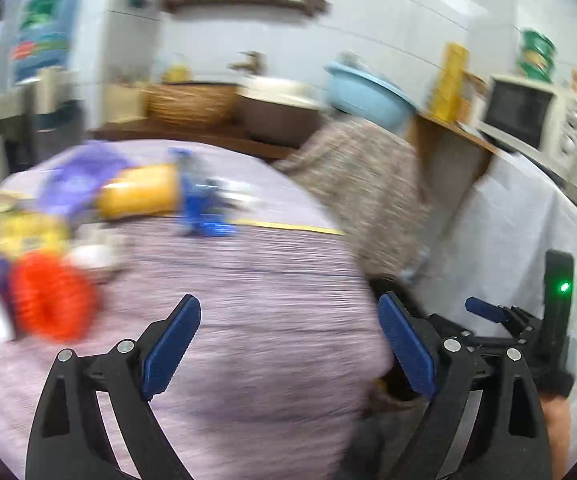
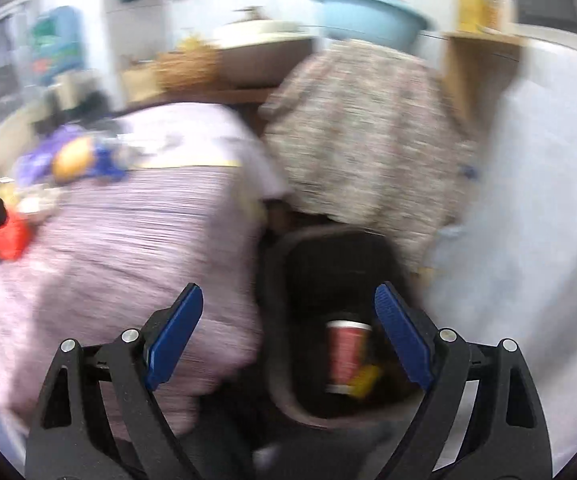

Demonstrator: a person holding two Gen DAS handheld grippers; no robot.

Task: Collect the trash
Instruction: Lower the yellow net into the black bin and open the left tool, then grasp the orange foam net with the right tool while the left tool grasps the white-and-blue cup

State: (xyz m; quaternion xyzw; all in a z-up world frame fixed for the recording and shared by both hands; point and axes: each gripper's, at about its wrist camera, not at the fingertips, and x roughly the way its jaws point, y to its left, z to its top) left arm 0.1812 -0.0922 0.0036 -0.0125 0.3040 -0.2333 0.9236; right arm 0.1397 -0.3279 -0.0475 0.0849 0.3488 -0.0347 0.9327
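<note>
Both views are blurred by motion. My left gripper [image 1: 288,344] is open and empty above the pink tablecloth [image 1: 248,300]. Trash lies at the table's left: an orange-red crumpled item [image 1: 50,300], a yellow bottle [image 1: 140,194], a purple wrapper [image 1: 76,182], a blue item [image 1: 200,208]. My right gripper [image 2: 288,336] is open and empty over a dark bin [image 2: 288,360] beside the table. A red paper cup [image 2: 344,356] and a yellow scrap [image 2: 364,380] lie in the bin. The right gripper [image 1: 500,316] also shows in the left wrist view.
A chair draped in patterned cloth [image 1: 368,184] stands behind the bin. A white-covered counter [image 1: 520,216] with a microwave [image 1: 520,116] is on the right. A shelf behind holds a basket [image 1: 188,104], a sink bowl [image 1: 276,112] and a blue basin [image 1: 364,92].
</note>
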